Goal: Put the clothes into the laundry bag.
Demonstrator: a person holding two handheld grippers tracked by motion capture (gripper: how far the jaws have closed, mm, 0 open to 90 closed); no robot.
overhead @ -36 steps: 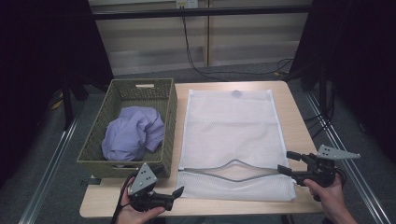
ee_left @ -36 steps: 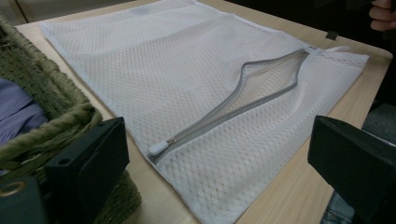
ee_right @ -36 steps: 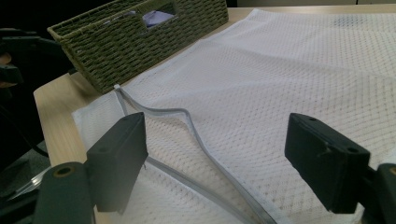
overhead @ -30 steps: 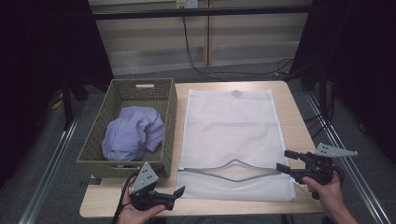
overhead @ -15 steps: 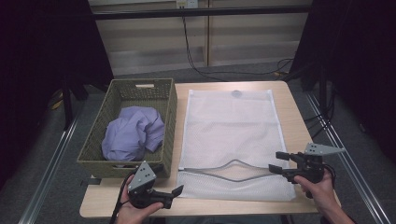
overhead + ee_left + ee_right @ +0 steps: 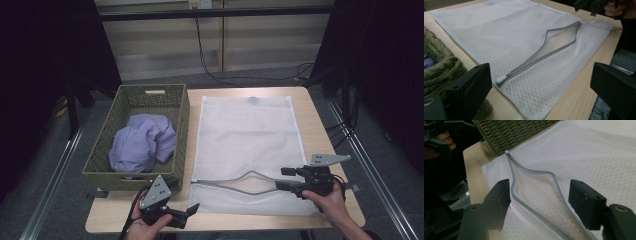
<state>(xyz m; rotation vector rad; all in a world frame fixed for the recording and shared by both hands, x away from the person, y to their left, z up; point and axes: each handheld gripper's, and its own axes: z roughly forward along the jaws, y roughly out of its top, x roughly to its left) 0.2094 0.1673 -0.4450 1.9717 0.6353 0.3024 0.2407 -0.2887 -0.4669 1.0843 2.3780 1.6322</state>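
Dark curtains ring the pale wooden table [image 6: 320, 125], and from the high view I see my white mesh laundry bag [image 6: 247, 135] lying flat on its right half, its grey zipper [image 6: 245, 182] unzipped and bowed open along the near edge. Just left of the bag stands the woven basket [image 6: 180, 115] with a crumpled lilac garment [image 6: 142, 142] inside. My right gripper [image 6: 281, 179] sits at the bag's near right corner, pointing along the zipper; its jaws have just been closing a little but stand apart, with nothing clamped. My left gripper [image 6: 192, 210] rests at the near left corner, just off the mesh.

From the left gripper view, my jaws are wide apart and hold nothing. The zipper pull [image 6: 503, 78] lies just ahead, at the closed end of the opening, with the basket's rim [image 6: 444, 67] at my left. I judge this hand's job is to pin or lift the lower lip near the pull, so the mouth will not slide.

From the right gripper view, my jaws straddle the open zipper [image 6: 534, 182], both grey edges running between them, the pads not yet on fabric. To do this well I would lower one jaw inside the mouth and close on the upper lip alone, taking the stiff zipper tape rather than loose mesh. Whether the left jaw already brushes the near tape I cannot quite tell; it looks close. Catching both layers would shut the bag instead of opening it.
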